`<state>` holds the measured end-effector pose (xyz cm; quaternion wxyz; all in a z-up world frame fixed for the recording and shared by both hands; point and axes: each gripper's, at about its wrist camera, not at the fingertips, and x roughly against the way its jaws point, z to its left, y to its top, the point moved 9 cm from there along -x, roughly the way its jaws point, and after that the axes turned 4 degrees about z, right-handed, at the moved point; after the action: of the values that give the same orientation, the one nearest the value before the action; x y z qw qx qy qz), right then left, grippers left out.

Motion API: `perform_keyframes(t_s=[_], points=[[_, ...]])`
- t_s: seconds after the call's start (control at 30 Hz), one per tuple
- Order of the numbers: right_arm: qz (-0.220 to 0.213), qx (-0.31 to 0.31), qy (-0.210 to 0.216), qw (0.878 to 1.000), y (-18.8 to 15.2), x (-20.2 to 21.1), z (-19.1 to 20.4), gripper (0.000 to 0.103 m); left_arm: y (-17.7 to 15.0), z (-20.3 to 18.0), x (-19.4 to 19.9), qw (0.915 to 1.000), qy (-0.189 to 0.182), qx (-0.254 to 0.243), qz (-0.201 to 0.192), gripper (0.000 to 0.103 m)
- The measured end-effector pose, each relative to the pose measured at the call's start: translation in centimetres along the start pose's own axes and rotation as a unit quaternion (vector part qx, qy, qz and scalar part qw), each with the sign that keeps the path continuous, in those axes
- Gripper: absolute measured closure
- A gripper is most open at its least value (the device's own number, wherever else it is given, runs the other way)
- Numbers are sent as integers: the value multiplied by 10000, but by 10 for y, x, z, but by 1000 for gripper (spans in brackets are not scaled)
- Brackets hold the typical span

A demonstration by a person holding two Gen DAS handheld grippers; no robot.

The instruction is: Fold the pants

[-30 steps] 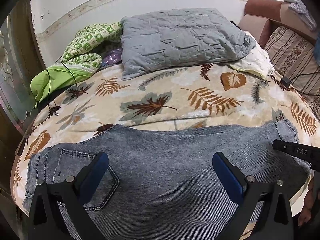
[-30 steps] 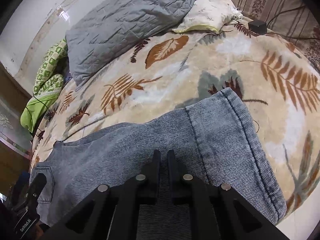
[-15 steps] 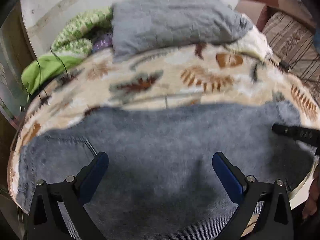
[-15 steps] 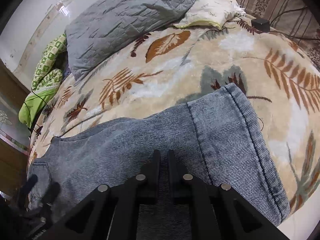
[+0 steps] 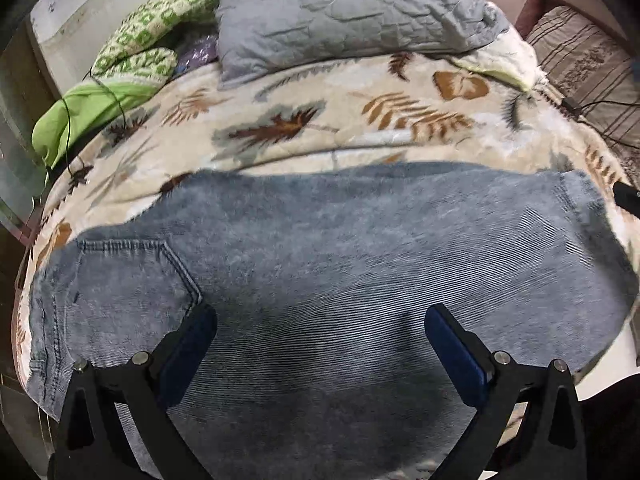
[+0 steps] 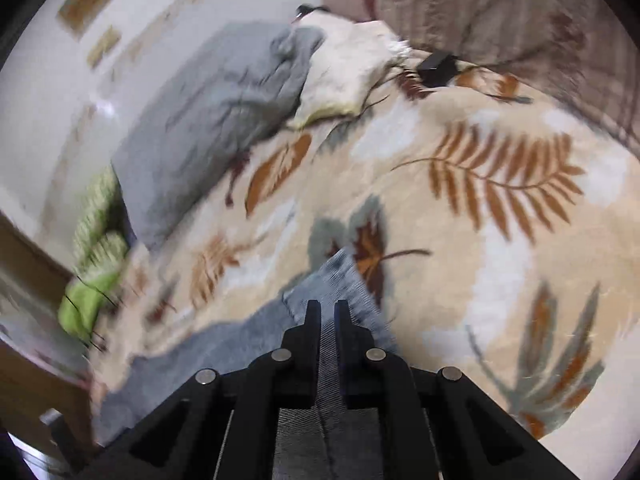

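Note:
Grey-blue denim pants (image 5: 340,264) lie across the leaf-patterned blanket (image 5: 320,128), back pocket at the left, leg hem at the right. My left gripper (image 5: 320,344) is open and empty, its blue pads (image 5: 196,344) hovering above the seat of the pants. My right gripper (image 6: 327,312) is shut on the leg-hem end of the pants (image 6: 336,280) and holds it raised off the blanket; the denim trails down to the lower left. The right gripper's tip shows at the right edge of the left wrist view (image 5: 628,198).
A grey quilted pillow (image 5: 344,16) and green patterned bedding (image 5: 136,52) lie at the bed's far side. A striped cushion (image 5: 592,64) and a black charger with cable (image 6: 436,66) sit at the right. A cream cloth (image 6: 352,68) lies by the pillow.
My right gripper has lifted and pulled the hem end up, with the view swinging and blurring. My left gripper has dropped closer over the pants, still open.

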<state>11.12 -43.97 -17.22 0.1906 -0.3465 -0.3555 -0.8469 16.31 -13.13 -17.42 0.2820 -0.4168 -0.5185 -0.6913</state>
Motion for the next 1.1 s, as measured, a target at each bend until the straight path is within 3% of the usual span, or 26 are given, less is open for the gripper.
perform_keyframes(t_s=[0.1, 0.13, 0.23, 0.33, 0.43, 0.6, 0.7, 0.8, 0.97, 1.1], points=[[130, -258, 348, 9990, 2, 8, -14, 92, 9, -13, 12, 9997, -85, -176, -143, 0], [152, -252, 419, 9987, 1, 12, -17, 83, 11, -18, 16, 9995, -126, -228, -187, 0], [159, -248, 554, 9980, -1, 19, -27, 16, 17, -37, 23, 9987, -222, -395, -234, 0], [252, -253, 1077, 9935, -9, 28, -28, 15, 24, -56, 24, 9977, -295, -541, -269, 0], [540, -401, 1218, 9903, -20, 26, -40, 15, 33, -75, 23, 9965, -338, -689, -325, 0], [1214, -931, 1812, 9715, -44, 15, -55, 18, 44, -91, 11, 9960, -249, -822, -251, 0], [1539, -1254, 2210, 9548, -56, 6, -56, 27, 49, -95, 4, 9961, -195, -828, -245, 0], [1870, -1341, 2132, 9495, -70, -7, -58, 33, 51, -99, -7, 9959, -90, -884, -164, 0], [1897, -1446, 2162, 9467, -74, -14, -57, 35, 38, -106, -35, 9926, 14, -1186, 277, 0], [1921, -1445, 2383, 9410, -70, -13, -50, 36, 29, -100, -38, 9928, -220, -1142, 281, 0]])
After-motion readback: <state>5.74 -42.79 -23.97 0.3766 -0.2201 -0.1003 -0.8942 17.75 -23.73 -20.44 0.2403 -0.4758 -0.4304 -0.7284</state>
